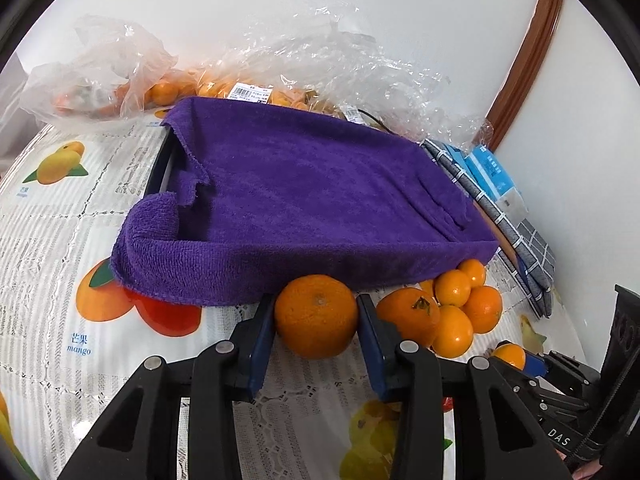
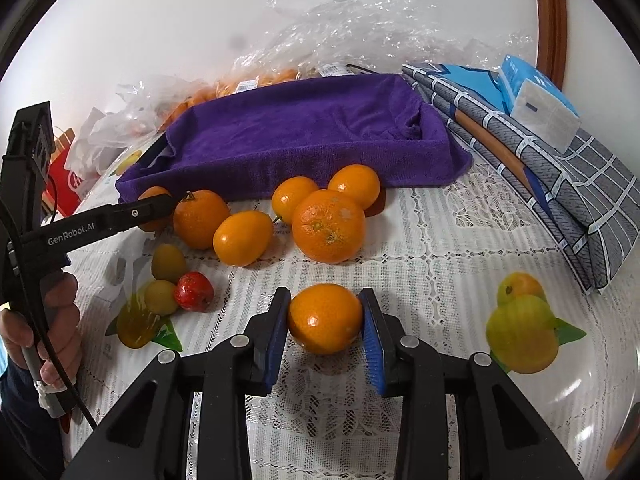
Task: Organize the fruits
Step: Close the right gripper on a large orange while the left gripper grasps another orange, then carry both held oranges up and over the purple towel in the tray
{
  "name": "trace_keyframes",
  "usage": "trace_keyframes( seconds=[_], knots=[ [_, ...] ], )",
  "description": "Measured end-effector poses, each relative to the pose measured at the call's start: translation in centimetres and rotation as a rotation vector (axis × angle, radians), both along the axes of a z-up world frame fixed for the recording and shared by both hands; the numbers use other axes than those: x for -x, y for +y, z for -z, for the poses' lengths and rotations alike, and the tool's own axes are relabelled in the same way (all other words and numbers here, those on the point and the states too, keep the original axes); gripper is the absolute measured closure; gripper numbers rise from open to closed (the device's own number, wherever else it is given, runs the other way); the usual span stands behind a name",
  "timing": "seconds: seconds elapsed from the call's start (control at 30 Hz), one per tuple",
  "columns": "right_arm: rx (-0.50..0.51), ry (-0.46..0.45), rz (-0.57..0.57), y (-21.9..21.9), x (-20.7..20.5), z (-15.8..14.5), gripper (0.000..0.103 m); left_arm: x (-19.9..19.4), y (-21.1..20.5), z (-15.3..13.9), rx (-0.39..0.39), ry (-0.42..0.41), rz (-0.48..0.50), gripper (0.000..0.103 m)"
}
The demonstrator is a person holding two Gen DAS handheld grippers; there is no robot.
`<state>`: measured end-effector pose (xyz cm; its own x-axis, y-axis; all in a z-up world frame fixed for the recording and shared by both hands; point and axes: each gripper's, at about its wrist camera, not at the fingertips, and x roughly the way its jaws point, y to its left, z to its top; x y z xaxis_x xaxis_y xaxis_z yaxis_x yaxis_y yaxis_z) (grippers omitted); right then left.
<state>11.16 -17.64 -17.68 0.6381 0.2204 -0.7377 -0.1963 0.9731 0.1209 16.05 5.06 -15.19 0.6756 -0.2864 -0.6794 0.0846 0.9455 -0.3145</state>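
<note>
My left gripper (image 1: 315, 305) is shut on a large orange (image 1: 316, 320) that rests on the tablecloth just in front of the purple towel-lined tray (image 1: 320, 200). To its right lies a pile of several oranges (image 1: 454, 312). My right gripper (image 2: 324, 300) is shut on a smaller orange (image 2: 325, 318) nearer the table's front. The pile (image 2: 328, 232) lies between it and the tray (image 2: 304, 136). The tray holds no fruit. In the right wrist view the left gripper (image 2: 158, 206) reaches in from the left, its orange mostly hidden behind a finger.
Clear plastic bags of oranges (image 1: 168, 88) lie behind the tray against the wall. Folded grey checked cloth (image 2: 560, 184) with a blue tissue pack (image 2: 540, 100) sits right of the tray. The tablecloth (image 2: 420, 240) carries printed fruit pictures. A hand (image 2: 60, 320) grips the left tool's handle.
</note>
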Motion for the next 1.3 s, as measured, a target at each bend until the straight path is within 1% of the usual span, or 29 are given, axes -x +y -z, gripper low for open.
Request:
trace_keyframes(
  seconds=[0.17, 0.2, 0.27, 0.37, 0.47, 0.53, 0.6, 0.63, 0.8, 0.9, 0.97, 1.07, 1.17, 1.3],
  knots=[
    [-0.019, -0.007, 0.057, -0.9, -0.1, -0.1, 0.068, 0.2, 0.5, -0.1, 0.022, -0.004, -0.025, 0.065],
    [-0.02, -0.008, 0.079, -1.2, -0.2, -0.1, 0.068, 0.3, 0.6, -0.1, 0.018, -0.005, -0.045, 0.065],
    [-0.001, -0.008, 0.155, -1.7, -0.3, -0.1, 0.068, 0.7, 0.7, -0.3, 0.028, -0.019, -0.051, 0.065],
    [-0.019, -0.019, 0.238, -2.9, -0.2, -0.3, 0.068, 1.0, 0.8, -0.5, 0.022, -0.031, -0.066, 0.065],
    [-0.052, -0.044, 0.271, -3.7, 0.2, -0.6, 0.068, 1.3, 1.2, -0.6, 0.021, -0.04, -0.105, 0.065],
    [-0.06, -0.061, 0.268, -3.8, 0.3, -0.8, 0.068, 1.5, 1.7, -0.5, 0.033, -0.037, -0.143, 0.065],
    [-0.041, -0.067, 0.266, -3.4, 0.3, -0.9, 0.068, 1.7, 1.9, -0.4, 0.032, -0.03, -0.166, 0.065],
    [-0.032, -0.065, 0.268, -3.4, 0.3, -0.9, 0.068, 1.7, 1.9, -0.3, 0.032, -0.027, -0.164, 0.065],
    [-0.052, -0.064, 0.281, -3.8, 0.5, -0.8, 0.068, 1.9, 1.6, -0.5, 0.03, -0.051, -0.137, 0.065],
    [-0.065, -0.065, 0.271, -3.9, 0.6, -0.8, 0.068, 1.9, 1.7, -0.6, 0.04, -0.057, -0.151, 0.065],
    [-0.066, -0.071, 0.27, -3.9, 0.7, -0.8, 0.068, 2.0, 1.7, -0.8, 0.031, -0.063, -0.16, 0.065],
    [-0.071, -0.077, 0.268, -3.9, 0.9, -0.9, 0.068, 2.4, 1.5, -1.2, 0.014, -0.091, -0.162, 0.065],
    [-0.076, -0.076, 0.237, -3.7, 0.8, -0.9, 0.068, 2.7, 1.5, -1.6, 0.005, -0.114, -0.165, 0.065],
    [-0.078, -0.082, 0.196, -3.3, 0.9, -1.1, 0.068, 3.3, 1.9, -2.2, 0.0, -0.135, -0.206, 0.065]
  ],
)
